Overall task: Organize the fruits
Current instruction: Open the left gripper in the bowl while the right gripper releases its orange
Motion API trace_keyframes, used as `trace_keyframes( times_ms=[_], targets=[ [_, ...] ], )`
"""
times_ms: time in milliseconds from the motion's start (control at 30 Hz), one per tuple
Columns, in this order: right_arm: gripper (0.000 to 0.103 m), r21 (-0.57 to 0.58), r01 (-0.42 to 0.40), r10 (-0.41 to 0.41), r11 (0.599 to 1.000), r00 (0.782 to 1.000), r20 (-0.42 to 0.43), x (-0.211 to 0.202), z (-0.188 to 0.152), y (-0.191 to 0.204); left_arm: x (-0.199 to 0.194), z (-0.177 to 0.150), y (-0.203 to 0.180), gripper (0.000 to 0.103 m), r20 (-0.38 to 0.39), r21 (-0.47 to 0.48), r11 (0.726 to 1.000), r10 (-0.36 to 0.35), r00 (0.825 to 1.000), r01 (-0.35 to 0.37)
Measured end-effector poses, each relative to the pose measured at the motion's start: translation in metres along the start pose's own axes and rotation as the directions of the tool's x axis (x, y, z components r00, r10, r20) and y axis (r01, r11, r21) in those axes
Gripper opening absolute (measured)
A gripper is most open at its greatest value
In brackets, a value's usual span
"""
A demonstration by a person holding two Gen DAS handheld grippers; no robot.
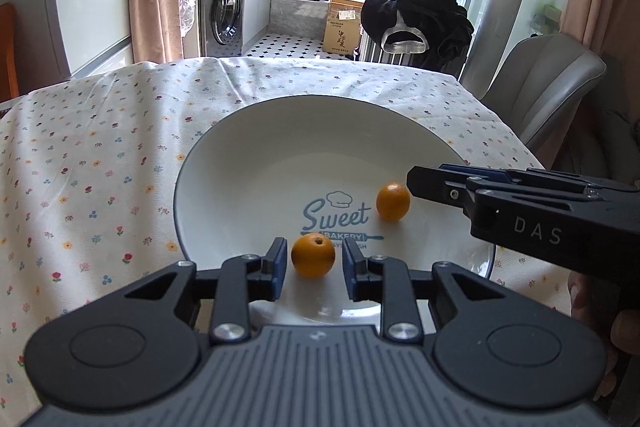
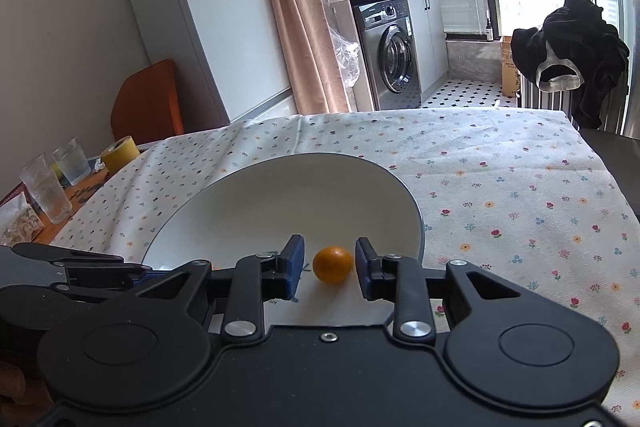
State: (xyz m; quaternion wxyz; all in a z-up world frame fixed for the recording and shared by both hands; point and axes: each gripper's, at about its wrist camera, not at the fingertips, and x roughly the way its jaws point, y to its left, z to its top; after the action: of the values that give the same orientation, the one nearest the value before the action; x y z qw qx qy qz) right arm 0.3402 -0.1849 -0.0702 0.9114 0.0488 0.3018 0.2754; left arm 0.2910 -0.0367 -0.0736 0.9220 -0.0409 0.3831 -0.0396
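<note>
At the near edge of the white ceramic plate printed "Sweet Bakery", a small round orange fruit sits between the parted blue pads of the left gripper, untouched by either. Further in, towards the plate's right side, a second small orange fruit lies between the right gripper's parted pads, gripped by neither.

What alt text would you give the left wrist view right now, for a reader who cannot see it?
The left gripper hangs open around a small orange fruit on a white plate, pads not touching it. A second orange fruit lies further back on the plate, with the right gripper reaching in beside it. The plate sits on a flowered tablecloth.
</note>
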Motion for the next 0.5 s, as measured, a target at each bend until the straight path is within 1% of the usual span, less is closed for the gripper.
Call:
trace_keyframes(
  times_ms=[100, 167, 233, 300, 433, 500],
  targets=[
    [0.029, 0.004, 0.002, -0.002, 1.0, 1.0, 0.007, -0.002, 0.001, -0.002, -0.005, 0.001, 0.003, 0.026, -0.005, -0.015, 1.0, 0.013, 1.0, -0.013],
    [0.029, 0.008, 0.004, -0.004, 1.0, 1.0, 0.01, -0.002, 0.002, -0.003, -0.012, 0.002, 0.004, 0.027, 0.004, -0.018, 1.0, 0.009, 1.0, -0.009],
    [0.029, 0.01, 0.007, -0.007, 1.0, 1.0, 0.012, -0.003, 0.002, -0.002, -0.022, 0.003, 0.004, 0.031, 0.026, -0.01, 1.0, 0.008, 1.0, -0.008],
    [0.029, 0.011, 0.004, -0.004, 1.0, 1.0, 0.015, -0.006, 0.003, -0.001, -0.031, 0.003, 0.005, 0.04, 0.041, -0.008, 1.0, 0.013, 0.999, -0.013],
    [0.033, 0.023, -0.006, 0.005, 1.0, 1.0, 0.025, -0.014, 0.008, 0.005, -0.05, 0.003, 0.003, 0.048, 0.065, 0.038, 0.999, 0.029, 0.997, -0.031],
    [0.036, 0.022, -0.002, 0.002, 1.0, 0.999, 0.033, -0.02, 0.009, 0.008, -0.059, 0.0, 0.004, 0.058, 0.081, 0.044, 0.998, 0.036, 0.996, -0.04]
  ],
)
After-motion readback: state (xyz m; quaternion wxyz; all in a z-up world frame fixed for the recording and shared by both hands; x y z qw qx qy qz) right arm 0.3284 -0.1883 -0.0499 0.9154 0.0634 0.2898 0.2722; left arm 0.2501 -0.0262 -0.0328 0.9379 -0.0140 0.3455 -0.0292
